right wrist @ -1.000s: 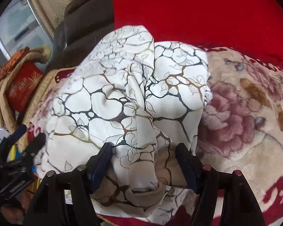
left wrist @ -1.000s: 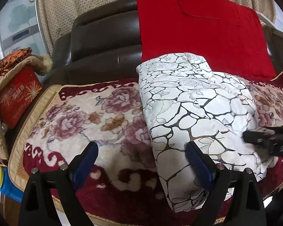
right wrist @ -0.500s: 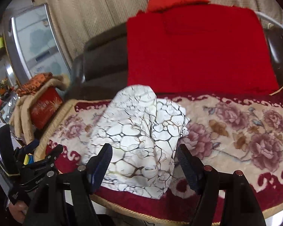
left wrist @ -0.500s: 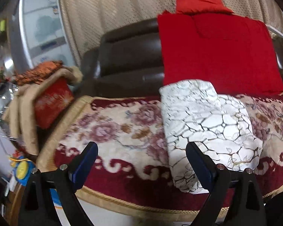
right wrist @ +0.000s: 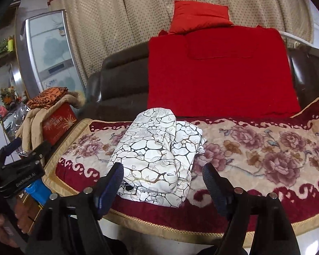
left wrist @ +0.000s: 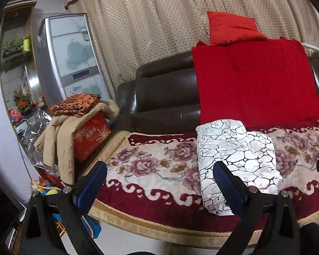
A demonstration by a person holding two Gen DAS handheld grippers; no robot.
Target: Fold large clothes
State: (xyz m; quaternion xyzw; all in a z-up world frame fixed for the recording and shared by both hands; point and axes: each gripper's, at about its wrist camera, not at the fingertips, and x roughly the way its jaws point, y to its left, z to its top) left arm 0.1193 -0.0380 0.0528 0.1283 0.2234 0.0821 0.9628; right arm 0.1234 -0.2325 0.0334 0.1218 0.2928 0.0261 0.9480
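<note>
- Right wrist view: the folded white cloth bundle with a dark crackle print (right wrist: 157, 157) lies near the front edge of the flower-patterned sofa cover (right wrist: 255, 148), free of both tools.
- Right tool (right wrist: 163, 182) is empty, its jaws opening; left tool (left wrist: 159, 182) likewise.
- Judgement: clear the bundle without snagging its loose front hem, then check that the folds stay put.

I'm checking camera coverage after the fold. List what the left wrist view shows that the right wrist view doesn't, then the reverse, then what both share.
Only the left wrist view: the left gripper head-on, jaws opening, nothing between them.

Only the right wrist view: the right gripper, jaws opening on nothing, and the hand carrying the left gripper.

Both: the folded white crackle-print garment on the floral sofa cover, red blanket, red cushion, red box.
</note>
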